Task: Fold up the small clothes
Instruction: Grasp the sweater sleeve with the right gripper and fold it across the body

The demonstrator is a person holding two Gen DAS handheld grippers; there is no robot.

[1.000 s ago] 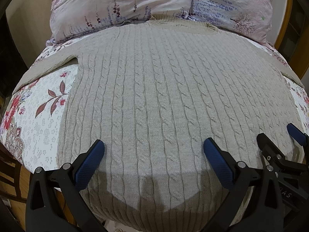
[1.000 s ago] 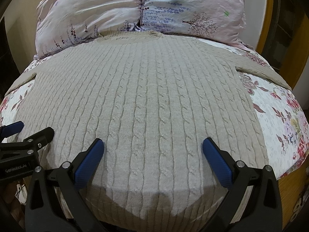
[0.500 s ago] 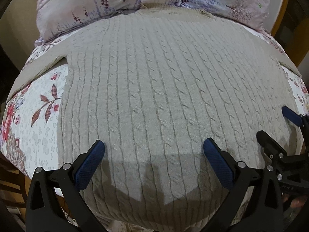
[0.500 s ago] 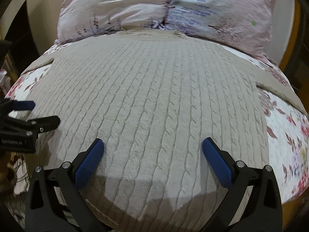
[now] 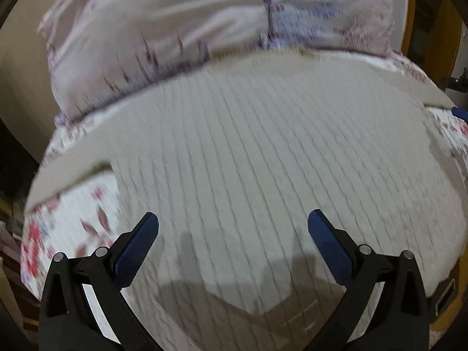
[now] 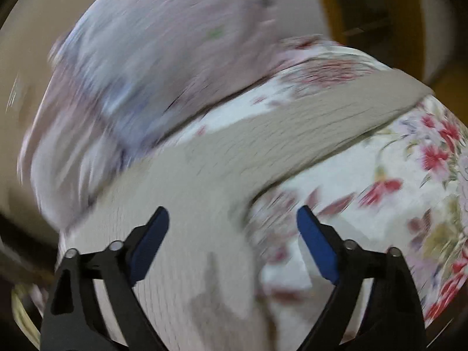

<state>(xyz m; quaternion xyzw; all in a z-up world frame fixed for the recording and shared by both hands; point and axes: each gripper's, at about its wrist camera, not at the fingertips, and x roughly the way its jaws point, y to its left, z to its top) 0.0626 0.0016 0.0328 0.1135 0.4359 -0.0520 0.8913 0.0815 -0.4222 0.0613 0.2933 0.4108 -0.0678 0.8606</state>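
Beige cable-knit sweater (image 5: 263, 161): lay flat, face up, spread wide, sleeves stretched out to either side. Its body lay below and ahead of the left gripper (image 5: 233, 234); its side edge and one sleeve (image 6: 292, 134) lay ahead of the right gripper (image 6: 233, 225).

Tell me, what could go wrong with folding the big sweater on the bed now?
1. The right gripper is closing over the sweater edge and the flowery sheet; it might pinch both.
2. The sleeve lies stretched far out, so it could drag or bunch.
3. The pillows touch the collar and may get in the way.
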